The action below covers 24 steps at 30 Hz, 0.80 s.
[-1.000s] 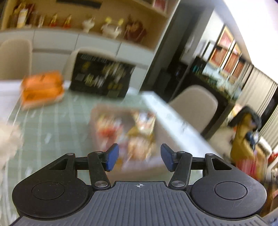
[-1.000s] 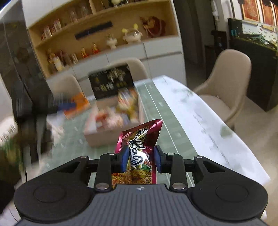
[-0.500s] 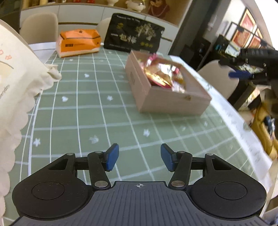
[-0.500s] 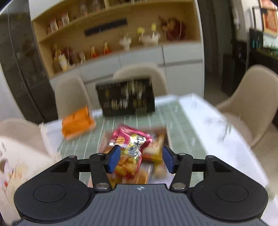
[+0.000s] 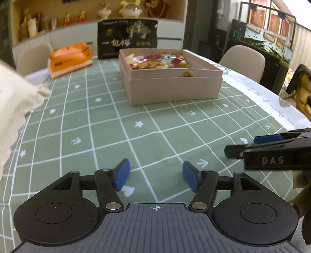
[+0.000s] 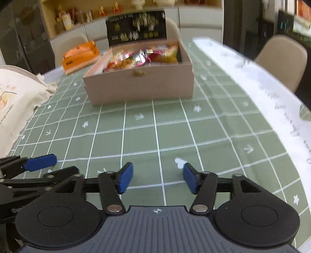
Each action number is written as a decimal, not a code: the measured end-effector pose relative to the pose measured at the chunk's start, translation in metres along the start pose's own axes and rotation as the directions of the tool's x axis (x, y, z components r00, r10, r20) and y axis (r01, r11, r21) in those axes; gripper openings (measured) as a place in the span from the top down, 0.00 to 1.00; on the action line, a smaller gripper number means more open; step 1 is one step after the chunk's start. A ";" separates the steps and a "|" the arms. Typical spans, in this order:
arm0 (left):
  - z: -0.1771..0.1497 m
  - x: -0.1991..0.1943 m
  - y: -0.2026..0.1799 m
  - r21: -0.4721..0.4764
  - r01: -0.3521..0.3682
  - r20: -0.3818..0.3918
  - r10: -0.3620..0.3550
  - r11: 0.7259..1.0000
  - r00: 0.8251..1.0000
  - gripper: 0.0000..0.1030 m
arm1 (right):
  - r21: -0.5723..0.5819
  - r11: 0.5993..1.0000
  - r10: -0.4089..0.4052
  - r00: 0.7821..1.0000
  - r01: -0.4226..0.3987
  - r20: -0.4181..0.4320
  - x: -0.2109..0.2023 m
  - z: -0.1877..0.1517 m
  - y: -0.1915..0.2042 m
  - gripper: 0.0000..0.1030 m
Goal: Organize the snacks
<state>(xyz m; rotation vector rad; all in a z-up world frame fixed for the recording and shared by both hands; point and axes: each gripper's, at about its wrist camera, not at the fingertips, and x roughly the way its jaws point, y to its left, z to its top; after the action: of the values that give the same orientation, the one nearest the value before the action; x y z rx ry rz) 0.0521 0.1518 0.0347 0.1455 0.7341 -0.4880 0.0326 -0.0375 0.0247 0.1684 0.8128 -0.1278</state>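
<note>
Left gripper [image 5: 154, 176] jaws being opened, nothing between, right gripper [image 6: 157, 178] jaws being opened, empty, snack packets [image 6: 142, 56] being held in wooden box [image 6: 140, 87].

A home dining rm is shown. A table is covered w/ a green grid-pattern tablecloth [image 5: 108, 124], and beige upholstered chairs [image 5: 245, 58] are set around it. Behind it, a built-in wooden shelf unit [image 5: 77, 13] is filled w/ figurines and ornaments above white cabinets [image 6: 200, 15]. Framed pictures [image 5: 270, 19] are hung on the wall at right. An orange tissue pack [image 5: 70, 58] is laid on the cloth.
</note>
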 end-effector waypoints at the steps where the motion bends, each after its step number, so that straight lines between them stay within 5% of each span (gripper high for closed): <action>1: -0.001 0.002 -0.004 0.009 -0.006 0.012 0.006 1.000 1.000 0.25 | -0.013 1.000 -0.025 1.000 0.025 0.002 0.002 -0.003 0.001 0.31; 6: -0.002 0.009 -0.013 0.007 -0.056 0.048 0.056 0.998 0.997 0.19 | -0.004 0.991 -0.130 0.989 0.131 0.067 0.010 -0.010 -0.008 0.03; 24: -0.003 0.013 -0.013 -0.003 -0.086 0.070 0.086 0.996 0.994 0.18 | 0.009 0.994 -0.111 0.982 0.111 0.151 0.010 -0.024 -0.022 0.00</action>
<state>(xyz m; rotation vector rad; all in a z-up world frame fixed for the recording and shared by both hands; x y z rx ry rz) 0.0529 0.1366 0.0240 0.1588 0.6563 -0.4094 0.0179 -0.0548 -0.0010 0.1119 0.6712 -0.2431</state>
